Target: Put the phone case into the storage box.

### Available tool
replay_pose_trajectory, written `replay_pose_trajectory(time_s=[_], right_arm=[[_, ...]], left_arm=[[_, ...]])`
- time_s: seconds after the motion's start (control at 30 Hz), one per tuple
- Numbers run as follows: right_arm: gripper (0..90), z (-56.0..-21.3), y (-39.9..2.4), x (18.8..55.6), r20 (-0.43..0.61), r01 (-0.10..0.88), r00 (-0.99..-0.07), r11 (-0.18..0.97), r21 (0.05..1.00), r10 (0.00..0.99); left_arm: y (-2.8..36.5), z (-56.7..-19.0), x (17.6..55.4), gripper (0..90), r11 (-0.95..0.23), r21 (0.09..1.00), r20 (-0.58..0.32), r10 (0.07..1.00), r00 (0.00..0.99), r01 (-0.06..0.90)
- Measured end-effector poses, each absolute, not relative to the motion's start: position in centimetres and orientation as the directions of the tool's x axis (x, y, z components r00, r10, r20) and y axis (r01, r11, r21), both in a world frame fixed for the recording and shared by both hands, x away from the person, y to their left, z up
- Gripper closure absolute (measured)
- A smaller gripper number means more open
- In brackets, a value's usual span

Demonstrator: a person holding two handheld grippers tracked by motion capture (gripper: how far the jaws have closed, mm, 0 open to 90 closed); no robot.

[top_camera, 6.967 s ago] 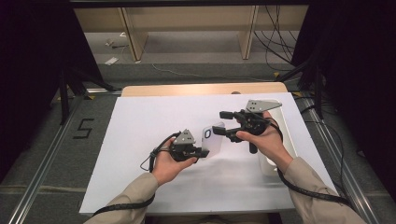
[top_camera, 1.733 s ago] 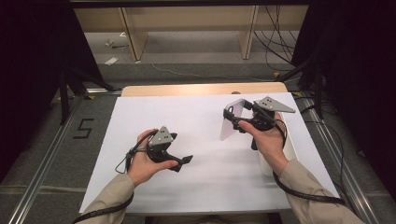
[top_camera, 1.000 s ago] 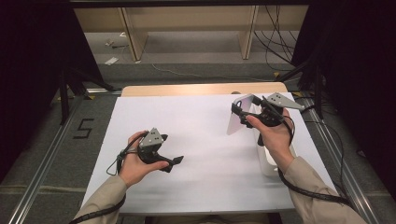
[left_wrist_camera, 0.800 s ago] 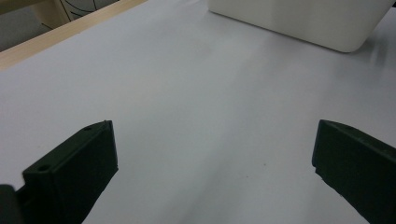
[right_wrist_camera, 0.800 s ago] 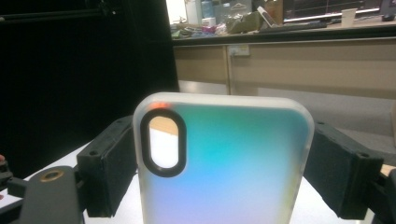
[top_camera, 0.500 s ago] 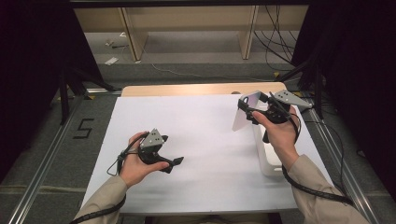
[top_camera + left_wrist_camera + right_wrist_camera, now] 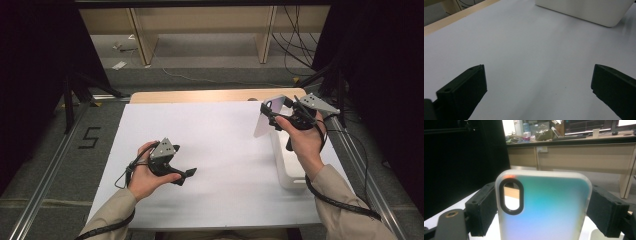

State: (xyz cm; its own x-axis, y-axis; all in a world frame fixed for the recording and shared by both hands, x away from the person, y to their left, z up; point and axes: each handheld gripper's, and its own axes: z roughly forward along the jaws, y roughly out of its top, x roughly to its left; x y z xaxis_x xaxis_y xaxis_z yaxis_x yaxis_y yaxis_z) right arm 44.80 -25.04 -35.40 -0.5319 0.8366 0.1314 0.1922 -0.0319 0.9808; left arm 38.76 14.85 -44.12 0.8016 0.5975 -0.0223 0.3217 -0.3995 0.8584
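The right tongs [image 7: 272,116] are clamped on a phone case [image 7: 544,207] — frosted, blue-green, bearing no readable brand — held upright above the white surface [image 7: 220,130], over a white box [image 7: 287,165]. The left tongs [image 7: 186,176] stand apart, low over the surface. A "5" [image 7: 90,137] marks the floor.

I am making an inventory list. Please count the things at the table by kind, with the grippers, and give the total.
Grippers: 2, the left gripper open and the right gripper shut on the phone case
Phone case: 1
White box: 1
Total: 4
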Motion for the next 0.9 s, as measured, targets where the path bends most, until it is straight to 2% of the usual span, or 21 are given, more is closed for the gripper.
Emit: replay_pose_trajectory(time_s=[0.9], right_arm=[[17.9, -34.9, -27.4, 45.4, 0.131, 0.179, -0.463, -0.053, 0.982, 0.877]], left_arm=[[14.9, -44.0, 38.7, 0.0, -0.391, 0.863, -0.024, 0.601, 0.799, 0.321]])
